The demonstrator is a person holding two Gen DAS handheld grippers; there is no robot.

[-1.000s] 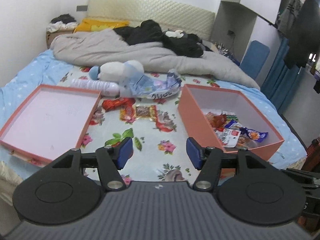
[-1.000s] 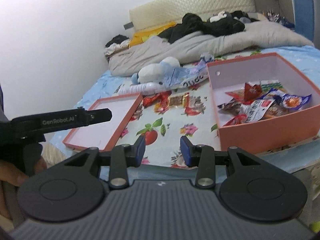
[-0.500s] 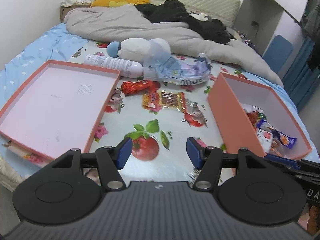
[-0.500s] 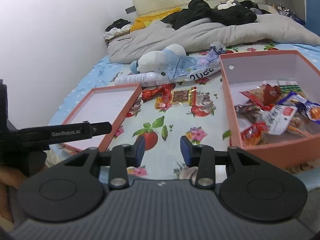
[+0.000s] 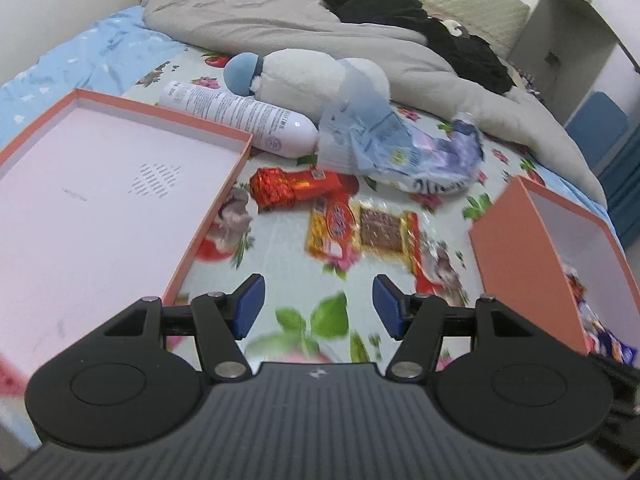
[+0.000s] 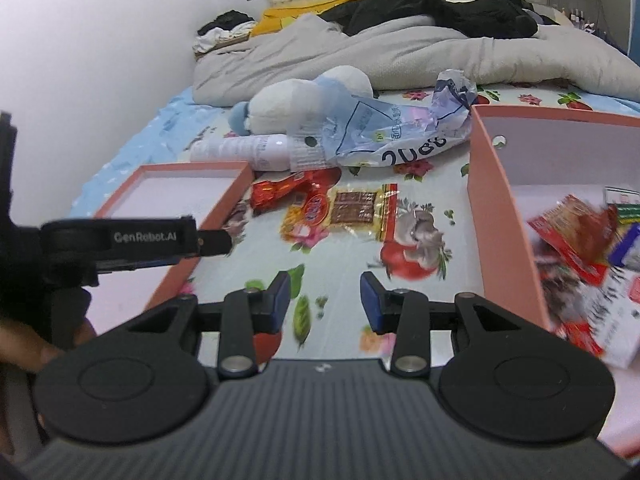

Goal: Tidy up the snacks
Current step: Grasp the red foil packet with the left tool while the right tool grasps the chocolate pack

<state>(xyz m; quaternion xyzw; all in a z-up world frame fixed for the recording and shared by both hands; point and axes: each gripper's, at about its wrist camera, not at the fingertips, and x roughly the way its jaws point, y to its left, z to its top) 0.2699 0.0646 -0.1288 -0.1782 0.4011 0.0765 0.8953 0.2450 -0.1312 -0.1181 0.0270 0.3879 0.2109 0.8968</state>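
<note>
Two loose snacks lie on the flowered sheet between the boxes: a red foil packet (image 5: 298,188) (image 6: 288,190) and a yellow-and-red packet with brown bars (image 5: 362,230) (image 6: 344,210). To their right stands a pink box (image 5: 516,256) (image 6: 504,224) holding several snack packets (image 6: 580,236). My left gripper (image 5: 318,306) hovers open and empty just short of the yellow packet. Over the sheet in front of the same snacks, my right gripper (image 6: 324,298) is open with nothing between its blue pads. The left gripper's body (image 6: 120,238) shows at the left of the right wrist view.
The box's pink lid (image 5: 100,184) (image 6: 176,188) lies upturned on the left. Behind the snacks are a white bottle (image 5: 244,120), a plush toy (image 5: 304,72) and a crumpled plastic bag (image 5: 396,152). A grey duvet (image 5: 280,24) and dark clothes fill the far bed.
Both grippers have moved forward and down toward the bed, so the loose snacks and boxes now look much nearer. Neither gripper's opening has changed.
</note>
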